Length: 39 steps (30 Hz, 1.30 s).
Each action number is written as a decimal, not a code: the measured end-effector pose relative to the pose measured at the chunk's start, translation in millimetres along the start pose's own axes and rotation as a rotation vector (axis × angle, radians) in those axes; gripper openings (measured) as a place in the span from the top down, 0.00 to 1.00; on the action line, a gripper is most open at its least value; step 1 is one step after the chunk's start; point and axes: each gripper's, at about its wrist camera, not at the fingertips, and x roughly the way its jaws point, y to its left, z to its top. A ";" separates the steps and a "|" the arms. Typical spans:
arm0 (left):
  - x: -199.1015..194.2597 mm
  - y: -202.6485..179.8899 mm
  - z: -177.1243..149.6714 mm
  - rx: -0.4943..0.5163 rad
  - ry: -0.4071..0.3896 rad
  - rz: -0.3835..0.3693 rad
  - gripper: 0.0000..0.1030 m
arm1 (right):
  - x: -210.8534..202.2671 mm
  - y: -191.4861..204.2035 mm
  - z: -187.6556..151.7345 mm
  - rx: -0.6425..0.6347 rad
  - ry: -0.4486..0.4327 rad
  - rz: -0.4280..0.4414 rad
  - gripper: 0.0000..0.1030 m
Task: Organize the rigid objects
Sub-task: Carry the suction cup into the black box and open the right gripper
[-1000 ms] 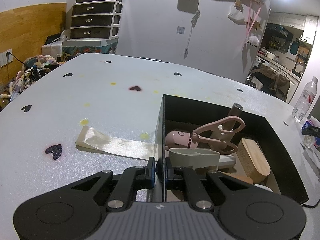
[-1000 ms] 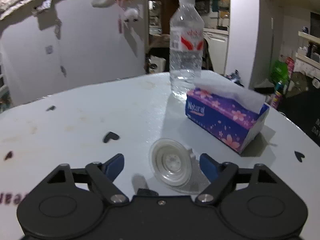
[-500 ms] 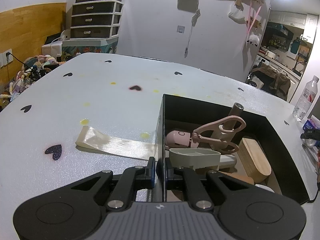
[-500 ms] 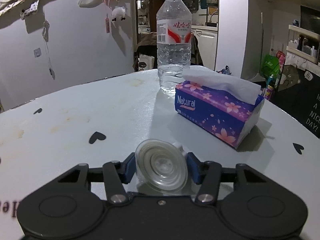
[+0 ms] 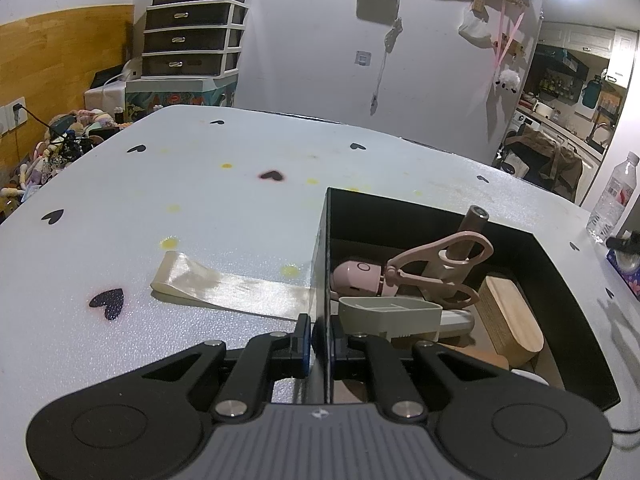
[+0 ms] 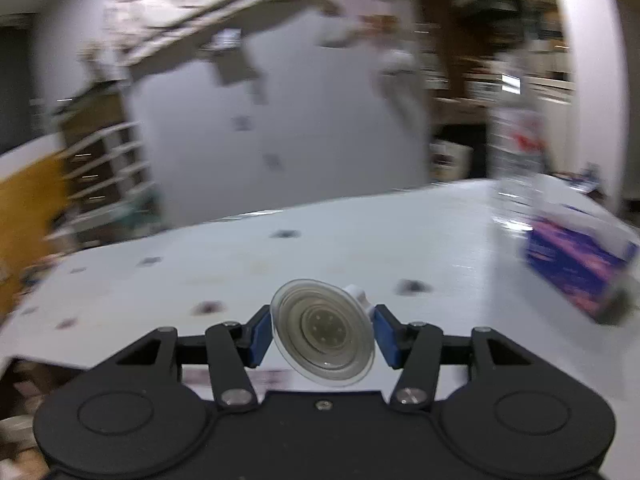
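On the white worktop (image 5: 240,200) the black box (image 5: 560,280) has its left wall pinched by the down-tilted left tool (image 5: 320,340), while the right tool (image 6: 324,338), raised above the worktop, clamps the clear suction cup (image 6: 324,340); no writing is legible.

A lived-in home is shown — a white plastic drawer tower (image 5: 192,38) is stood against a grey wall, soft toys (image 5: 52,148) are heaped below wood panelling, and kitchen cabinets (image 5: 576,38) are glimpsed beyond a doorway.
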 end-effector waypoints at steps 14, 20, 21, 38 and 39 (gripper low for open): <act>0.3 1.1 -0.6 -0.001 -0.001 -0.001 0.92 | -17.7 143.6 -10.0 -0.223 0.291 0.596 0.47; 0.3 0.8 -0.5 -0.003 -0.002 -0.001 0.91 | -2.3 175.8 -29.1 -0.266 0.475 0.628 0.47; 0.3 0.7 -0.5 -0.003 -0.001 0.000 0.91 | 2.4 179.3 -32.3 -0.279 0.498 0.617 0.46; 0.5 -0.8 0.0 -0.006 -0.004 -0.009 0.91 | 11.2 184.8 -27.4 -0.382 0.481 0.502 0.78; 0.4 -0.6 -0.1 -0.006 -0.005 -0.009 0.91 | 13.7 185.5 -30.5 -0.388 0.494 0.498 0.79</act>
